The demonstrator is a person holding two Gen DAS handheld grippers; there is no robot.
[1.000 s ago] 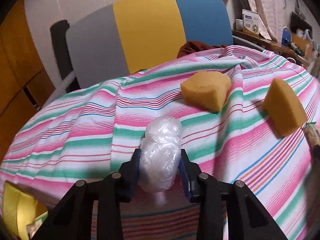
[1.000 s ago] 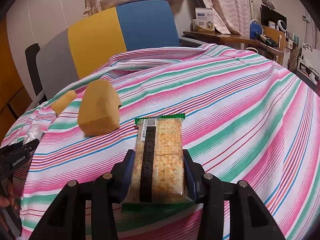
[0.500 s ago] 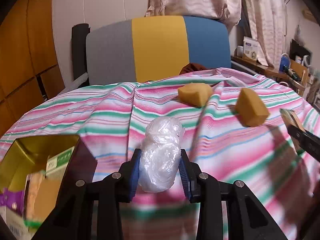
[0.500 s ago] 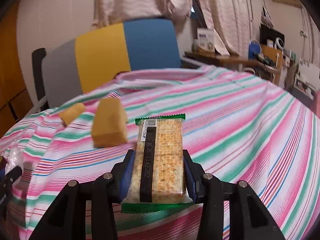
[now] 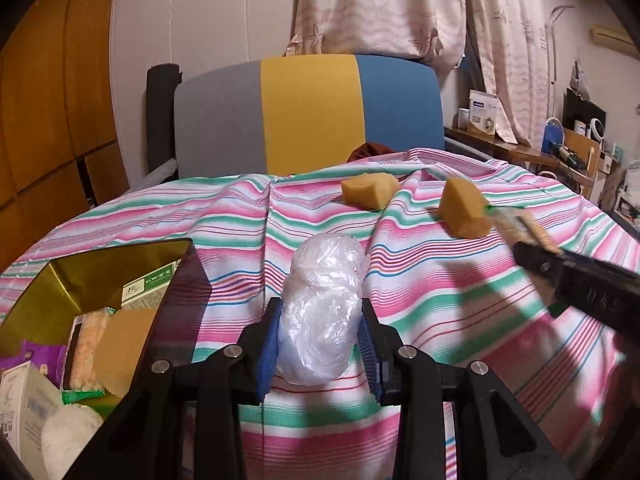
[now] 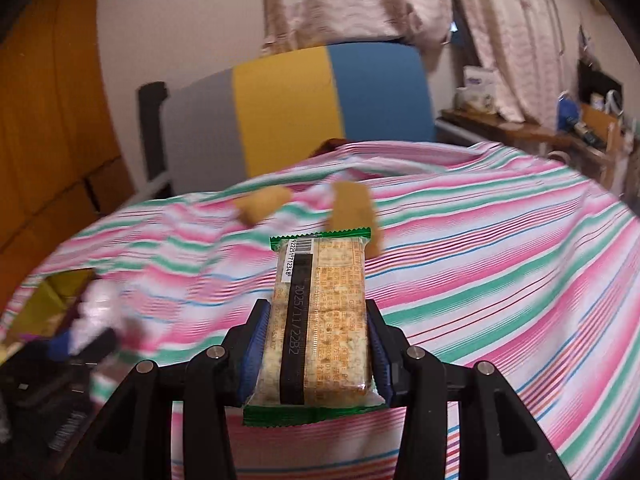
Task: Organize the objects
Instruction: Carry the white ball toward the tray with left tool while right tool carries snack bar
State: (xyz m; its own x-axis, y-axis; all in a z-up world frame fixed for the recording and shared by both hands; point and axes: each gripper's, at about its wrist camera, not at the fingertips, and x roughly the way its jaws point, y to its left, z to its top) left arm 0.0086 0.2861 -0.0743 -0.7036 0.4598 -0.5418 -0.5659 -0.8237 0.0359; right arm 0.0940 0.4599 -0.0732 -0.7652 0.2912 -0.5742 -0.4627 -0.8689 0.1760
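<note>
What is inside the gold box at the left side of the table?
The gold box holds a cracker pack, a yellow sponge, a white carton and a purple packet. Anything beneath them is hidden.

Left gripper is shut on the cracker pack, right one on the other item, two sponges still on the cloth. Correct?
Not quite. The left gripper is shut on a clear plastic bag, as the left wrist view shows. The cracker pack is in the right gripper. Two sponges, and, do lie on the cloth.
</note>
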